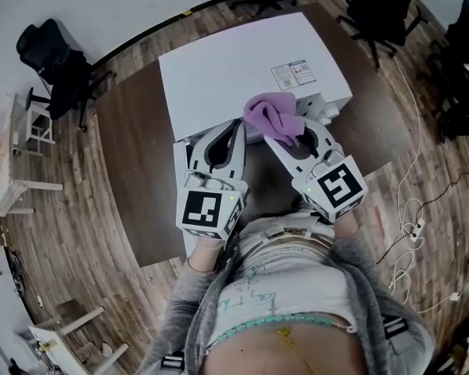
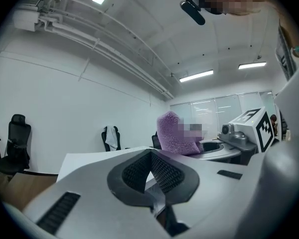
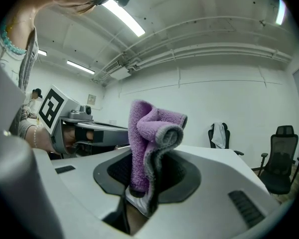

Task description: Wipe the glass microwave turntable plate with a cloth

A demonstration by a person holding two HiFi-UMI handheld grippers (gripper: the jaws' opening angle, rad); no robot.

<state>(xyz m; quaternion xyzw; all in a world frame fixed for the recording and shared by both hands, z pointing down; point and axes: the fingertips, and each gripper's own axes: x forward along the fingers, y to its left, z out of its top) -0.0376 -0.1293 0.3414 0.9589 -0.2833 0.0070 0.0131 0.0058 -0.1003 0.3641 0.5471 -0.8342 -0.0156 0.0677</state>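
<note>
Purple fluffy cloth [image 3: 148, 126], bunched, pinched by right tongs [image 3: 145, 179]

Centre frame: fluffy purple microfibre cloth [image 1: 272, 116], grey-edged. Above it, white box-shaped appliance [image 1: 242, 61] on dark brown tabletop [image 1: 133, 147]. Grey plastic left gripper [image 1: 237, 127] and grey plastic right gripper [image 1: 285, 141] carry black-and-white square markers.

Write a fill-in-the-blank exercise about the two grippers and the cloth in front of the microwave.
1. The right gripper is shut on a folded ____ cloth.
2. The jaws of the left gripper are ____, with nothing between them.
3. The white microwave stands on a ____ table.

Missing words: purple; shut; brown.
</note>
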